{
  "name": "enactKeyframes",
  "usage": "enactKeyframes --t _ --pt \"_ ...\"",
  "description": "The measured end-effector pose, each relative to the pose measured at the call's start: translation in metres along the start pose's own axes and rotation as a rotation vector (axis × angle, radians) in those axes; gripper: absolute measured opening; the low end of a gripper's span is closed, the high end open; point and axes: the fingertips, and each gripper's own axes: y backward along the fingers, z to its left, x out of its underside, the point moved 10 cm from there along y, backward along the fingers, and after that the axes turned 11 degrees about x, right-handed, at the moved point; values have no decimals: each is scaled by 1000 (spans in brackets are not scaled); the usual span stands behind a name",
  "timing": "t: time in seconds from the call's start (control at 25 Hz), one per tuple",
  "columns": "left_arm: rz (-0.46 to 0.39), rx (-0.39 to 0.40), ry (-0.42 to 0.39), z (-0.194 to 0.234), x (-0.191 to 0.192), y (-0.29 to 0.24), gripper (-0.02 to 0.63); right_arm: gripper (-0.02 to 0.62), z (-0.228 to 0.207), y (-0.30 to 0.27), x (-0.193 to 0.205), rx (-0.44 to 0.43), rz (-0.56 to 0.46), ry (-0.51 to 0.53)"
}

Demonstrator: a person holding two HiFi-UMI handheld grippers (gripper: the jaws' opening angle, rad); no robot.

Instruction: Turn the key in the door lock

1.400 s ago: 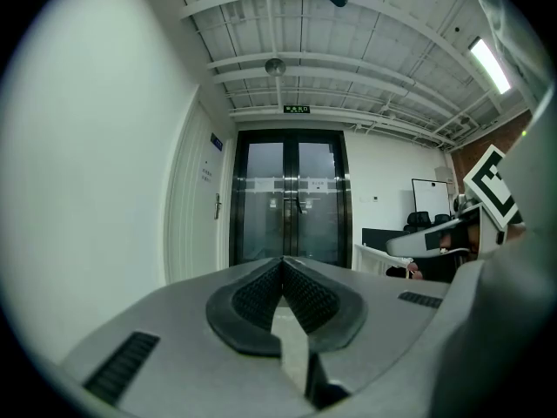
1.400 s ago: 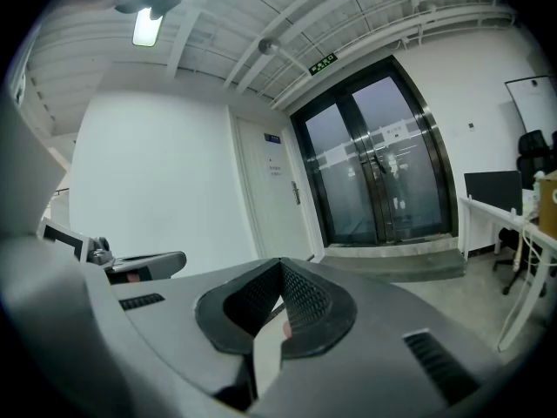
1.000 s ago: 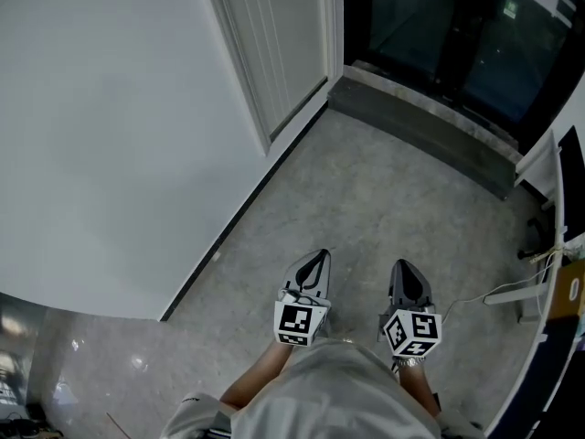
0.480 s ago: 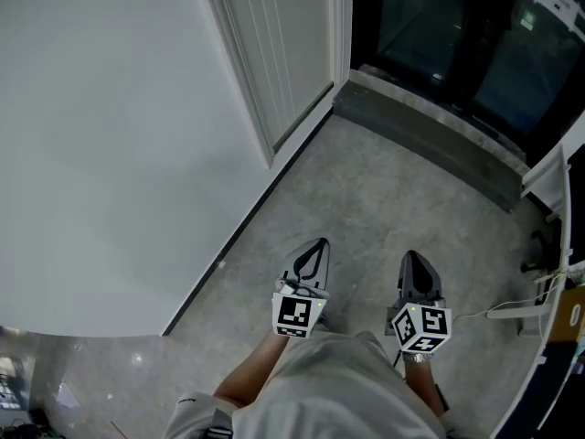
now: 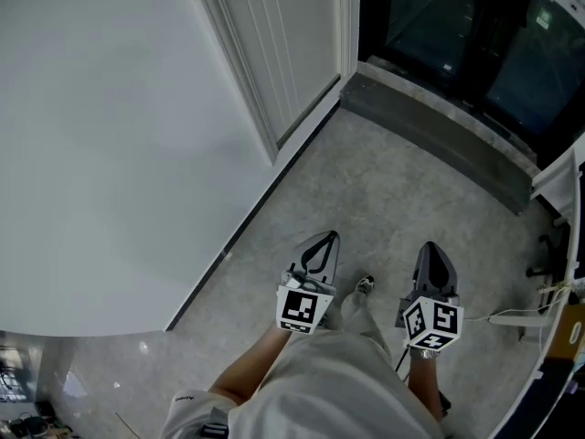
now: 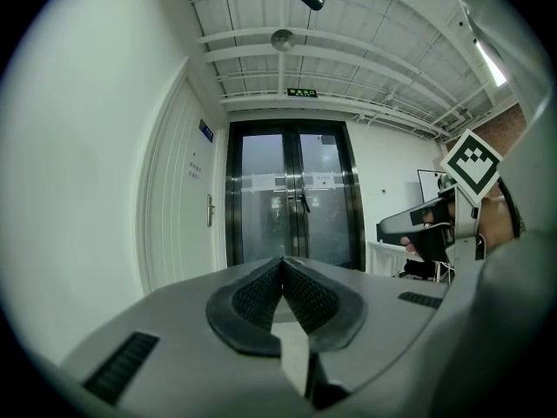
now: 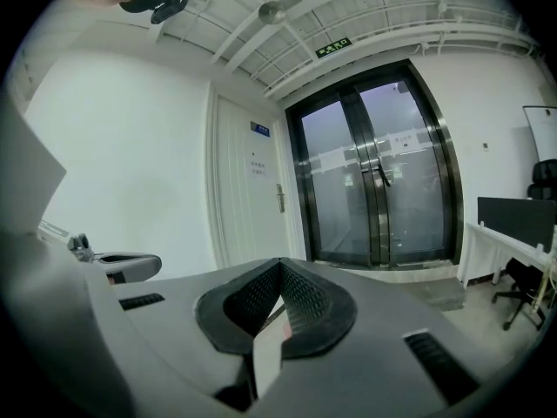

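**White door far off on the left, both grippers closed and empty**

The white door (image 5: 283, 53) stands in the left wall, at the far end of the room. Its handle (image 6: 210, 209) is on the edge next to the glass double doors (image 5: 457, 35). Both grippers are well apart from the door and touch nothing.

The left gripper (image 5: 322, 245) has its jaws pressed together with nothing between them. The right gripper (image 5: 431, 252) is the same, jaws together and empty. They are held side by side in front of the person, near the bottom of the head view, pointing toward the far doors.

A shoe (image 5: 364, 285) shows between the grippers on the grey speckled floor (image 5: 384, 190). A plain white wall (image 5: 110, 135) runs along the left up to the door. A grey step (image 5: 439, 140) lies in front of the glass doors, and a green exit sign (image 6: 302, 92) hangs above them.
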Motion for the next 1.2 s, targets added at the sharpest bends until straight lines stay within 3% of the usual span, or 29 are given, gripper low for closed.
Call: enactKeyframes --t 0.24,0.68,1.2 --pt "22 -27 28 9 6 -50 8 -6 -23 -56 2 -22 20 -29" --pt "-2 -78 16 31 -16 -167 8 -6 -75 -157 -26 -90 22 -20" --pt "19 -167 34 40 -10 -222 8 -6 -93 -237 -39 -204 14 27"
